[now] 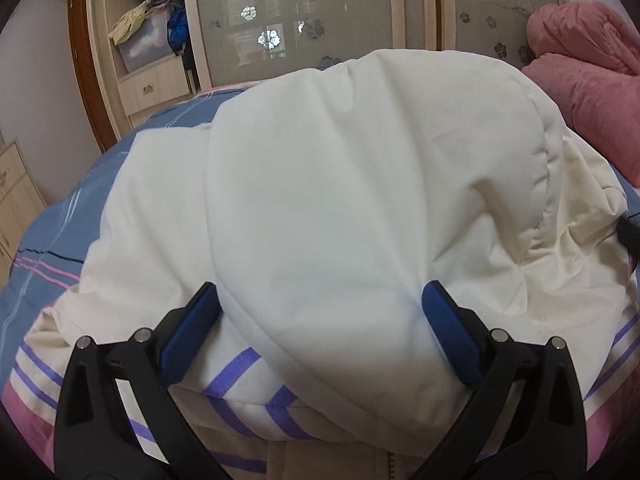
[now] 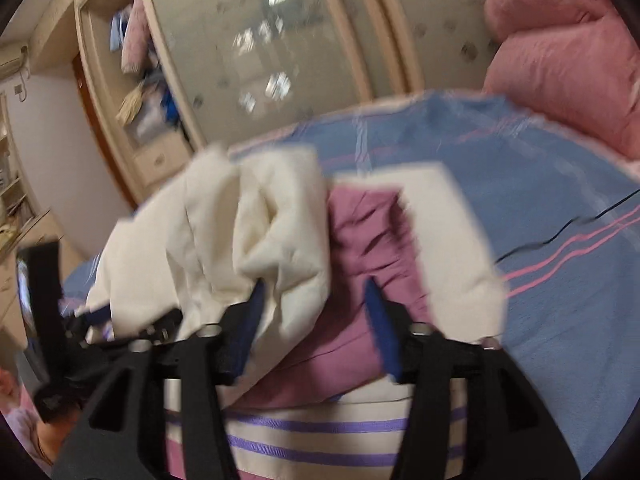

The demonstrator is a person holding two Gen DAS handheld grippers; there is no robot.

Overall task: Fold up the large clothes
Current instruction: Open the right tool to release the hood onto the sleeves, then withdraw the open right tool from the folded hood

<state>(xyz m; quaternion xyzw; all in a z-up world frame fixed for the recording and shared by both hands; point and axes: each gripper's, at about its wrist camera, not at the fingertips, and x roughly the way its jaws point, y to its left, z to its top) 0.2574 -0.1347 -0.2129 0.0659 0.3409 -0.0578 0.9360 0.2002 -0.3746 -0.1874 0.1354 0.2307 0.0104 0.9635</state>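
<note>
Jaws astride white jacket [image 1: 340, 200]

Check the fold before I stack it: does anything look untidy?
Yes. In the right wrist view the cream jacket lies bunched, its pink lining exposed, and a wardrobe shelf overflows with clothes.

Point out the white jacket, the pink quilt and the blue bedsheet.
white jacket [image 1: 360, 184]: left wrist view, on the puffed hood panel.
pink quilt [image 1: 592, 76]: left wrist view, on the bundle at the upper right.
blue bedsheet [image 2: 520, 160]: right wrist view, on bare fabric beyond the jacket.
</note>
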